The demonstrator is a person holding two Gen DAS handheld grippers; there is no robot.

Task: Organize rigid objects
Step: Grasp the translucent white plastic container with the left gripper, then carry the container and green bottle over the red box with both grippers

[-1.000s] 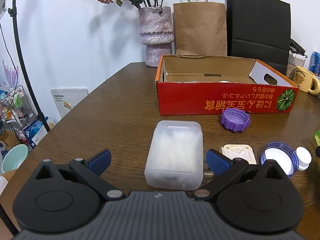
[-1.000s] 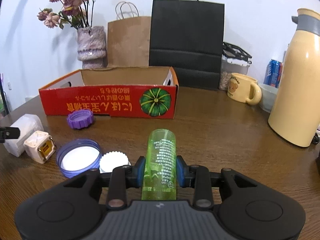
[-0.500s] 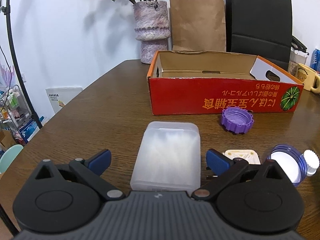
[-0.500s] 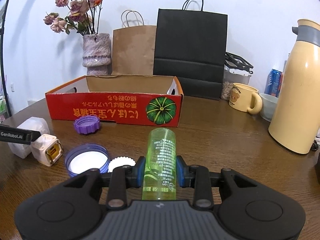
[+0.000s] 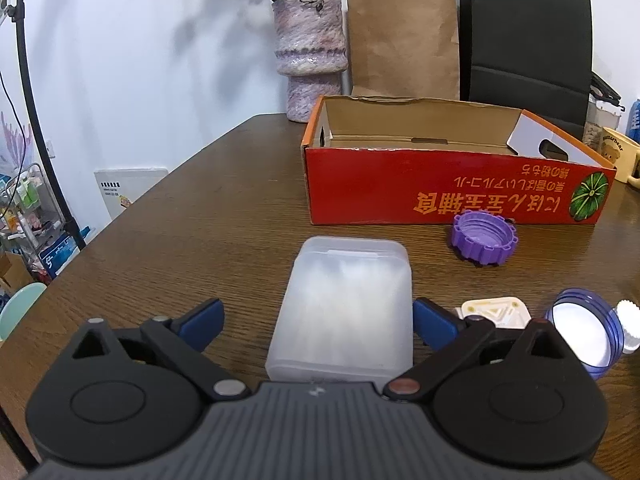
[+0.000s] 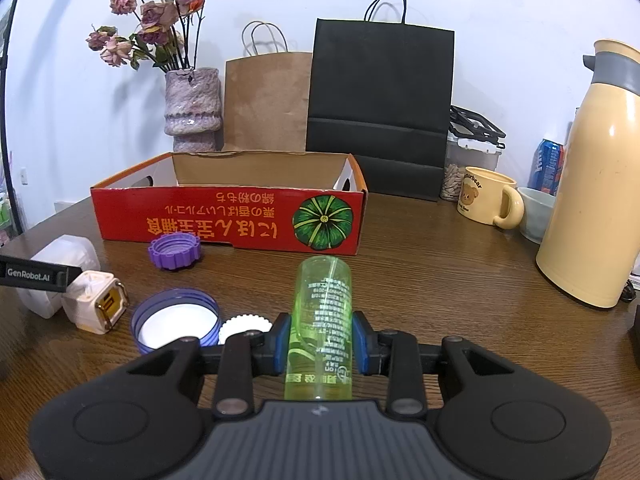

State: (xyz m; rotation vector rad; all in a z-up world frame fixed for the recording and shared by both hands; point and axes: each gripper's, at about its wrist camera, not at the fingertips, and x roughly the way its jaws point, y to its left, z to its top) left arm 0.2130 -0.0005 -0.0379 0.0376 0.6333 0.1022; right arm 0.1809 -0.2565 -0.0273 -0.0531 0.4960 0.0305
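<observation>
My left gripper (image 5: 318, 322) is open around a frosted white plastic box (image 5: 346, 304) that lies on the wooden table; the right pad is close to the box, the left pad stands apart. My right gripper (image 6: 320, 340) is shut on a green translucent tube (image 6: 322, 320), held above the table. The open red cardboard box (image 5: 452, 196) stands behind; it also shows in the right wrist view (image 6: 228, 216). On the table lie a purple cap (image 5: 484, 238), a cream cube plug (image 6: 98, 304), a blue-rimmed lid (image 6: 176, 322) and a small white cap (image 6: 245, 326).
A stone vase with dried flowers (image 5: 310, 52), a brown paper bag (image 5: 402, 40) and a black bag (image 6: 380, 108) stand behind the box. To the right are a bear mug (image 6: 486, 200), a bowl (image 6: 536, 214) and a cream thermos (image 6: 600, 216). The table's left edge runs diagonally.
My left gripper has moved forward around the white box, which now sits deeper between the fingers. My right gripper has risen a little with the green tube.
</observation>
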